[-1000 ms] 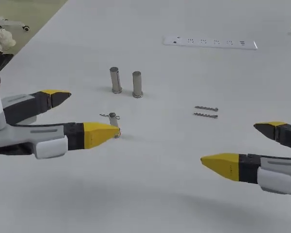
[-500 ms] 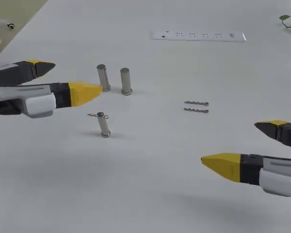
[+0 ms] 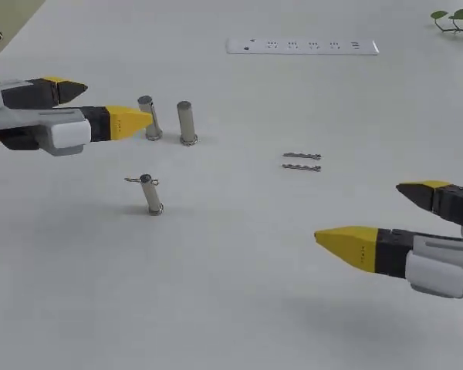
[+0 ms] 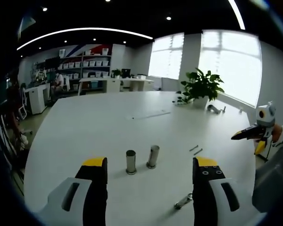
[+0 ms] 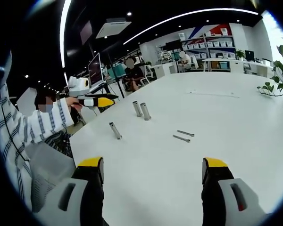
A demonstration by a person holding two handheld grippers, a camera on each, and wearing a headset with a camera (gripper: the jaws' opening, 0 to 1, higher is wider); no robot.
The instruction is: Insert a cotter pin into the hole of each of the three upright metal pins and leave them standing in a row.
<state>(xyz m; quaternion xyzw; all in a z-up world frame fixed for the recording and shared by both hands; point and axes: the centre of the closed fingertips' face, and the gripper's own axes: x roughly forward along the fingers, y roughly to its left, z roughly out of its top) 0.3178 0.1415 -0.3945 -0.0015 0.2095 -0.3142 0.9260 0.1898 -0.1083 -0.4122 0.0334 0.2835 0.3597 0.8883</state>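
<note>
step in hand, by judgement: second of three pins. close left gripper (image 3: 114, 104) low on the barrel of left bare pin (image 3: 147, 119), leaving the top free. cross hole too small to make out, so check its facing before committing. with right gripper (image 3: 361, 212) lift one cotter pin (image 3: 302, 156) by its looped end, legs leading, level with the hole. go gently: tall narrow barrel on a small foot, likely to tip under a side push.

tongs: left jaws wide apart, empty, both bare pins ahead between them in left gripper view, nothing gripped. right jaws wide apart, empty, above the near right part of the desk (image 3: 239, 293).

task's things: grey metal pins, upright. left bare pin and right bare pin (image 3: 187, 123) side by side toward the far left corner. finished pin (image 3: 149, 194) closer to the near edge, standing, thin inserted cotter pin (image 3: 135, 180) across its top. second cotter pin (image 3: 302, 167) just beside the first, parallel, mid-desk, well apart from the pins.
</note>
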